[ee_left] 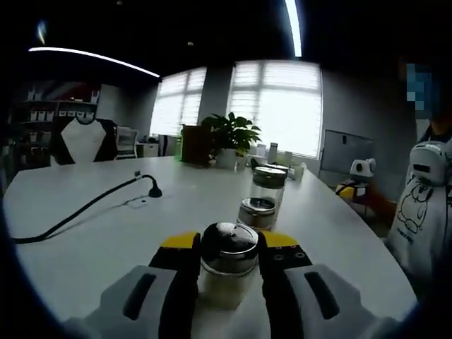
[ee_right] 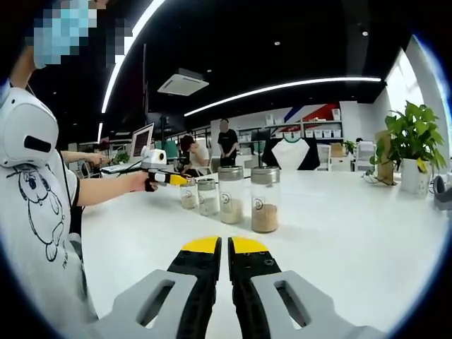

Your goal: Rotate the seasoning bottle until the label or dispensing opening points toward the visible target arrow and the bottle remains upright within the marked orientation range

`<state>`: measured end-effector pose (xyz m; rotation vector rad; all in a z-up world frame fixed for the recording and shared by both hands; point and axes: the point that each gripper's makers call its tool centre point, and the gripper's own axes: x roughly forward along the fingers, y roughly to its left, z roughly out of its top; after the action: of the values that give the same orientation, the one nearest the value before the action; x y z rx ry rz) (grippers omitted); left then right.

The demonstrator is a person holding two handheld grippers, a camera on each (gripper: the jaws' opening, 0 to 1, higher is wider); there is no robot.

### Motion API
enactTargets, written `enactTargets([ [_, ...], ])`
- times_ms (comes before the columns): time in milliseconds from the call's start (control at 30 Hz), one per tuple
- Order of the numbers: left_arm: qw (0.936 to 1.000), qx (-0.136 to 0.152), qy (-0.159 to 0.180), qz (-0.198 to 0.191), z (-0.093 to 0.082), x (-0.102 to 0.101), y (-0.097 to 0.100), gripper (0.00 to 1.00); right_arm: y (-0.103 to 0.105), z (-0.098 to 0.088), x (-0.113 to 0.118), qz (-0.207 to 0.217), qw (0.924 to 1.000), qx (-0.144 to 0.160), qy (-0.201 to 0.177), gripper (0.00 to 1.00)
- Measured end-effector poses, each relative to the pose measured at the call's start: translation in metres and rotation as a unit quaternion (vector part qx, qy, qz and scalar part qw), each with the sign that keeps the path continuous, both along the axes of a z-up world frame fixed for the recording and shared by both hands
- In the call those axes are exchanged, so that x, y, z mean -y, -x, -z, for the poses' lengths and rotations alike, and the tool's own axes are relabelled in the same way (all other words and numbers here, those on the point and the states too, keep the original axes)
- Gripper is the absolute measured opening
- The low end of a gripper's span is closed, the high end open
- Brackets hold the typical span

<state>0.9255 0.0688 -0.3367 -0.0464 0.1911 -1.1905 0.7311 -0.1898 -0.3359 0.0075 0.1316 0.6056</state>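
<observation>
Four seasoning bottles stood in a row on the white table (ee_right: 367,233), the left gripper (ee_left: 229,258) clamping the end bottle (ee_left: 228,265) upright to turn it, while the right gripper (ee_right: 224,248) waited, fingers together and empty.

Four jars (ee_right: 232,194) stand in a row on the table (ee_right: 353,226) — plant (ee_right: 409,141) behind, at its far edge.

bright windows (ee_left: 277,106) glare, dark ceiling, fisheye bending at edges
</observation>
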Motion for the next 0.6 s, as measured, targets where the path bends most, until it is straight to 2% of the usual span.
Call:
enactTargets([
  [100, 0.9998, 0.009, 0.001, -0.015, 0.001, -0.001, 0.000, 0.36, 0.000, -0.001, -0.001, -0.001, 1.0000, 0.001, 0.002, 0.01],
  [200, 0.9996, 0.001, 0.009, -0.026, 0.000, -0.001, 0.003, 0.41, 0.000, -0.002, -0.001, -0.001, 1.0000, 0.003, 0.002, 0.01],
  [333, 0.9961, 0.019, 0.018, -0.085, -0.007, -0.009, -0.004, 0.47, 0.000, -0.003, -0.001, 0.000, 1.0000, 0.005, 0.002, 0.01],
  [467, 0.9943, 0.031, 0.014, -0.101, -0.010, -0.007, 0.002, 0.49, 0.000, -0.005, -0.003, -0.002, 1.0000, 0.008, 0.001, 0.01],
  [600, 0.9861, 0.059, -0.010, -0.155, -0.010, -0.017, -0.005, 0.48, -0.001, -0.007, -0.004, -0.002, 0.9999, 0.010, -0.001, 0.01],
])
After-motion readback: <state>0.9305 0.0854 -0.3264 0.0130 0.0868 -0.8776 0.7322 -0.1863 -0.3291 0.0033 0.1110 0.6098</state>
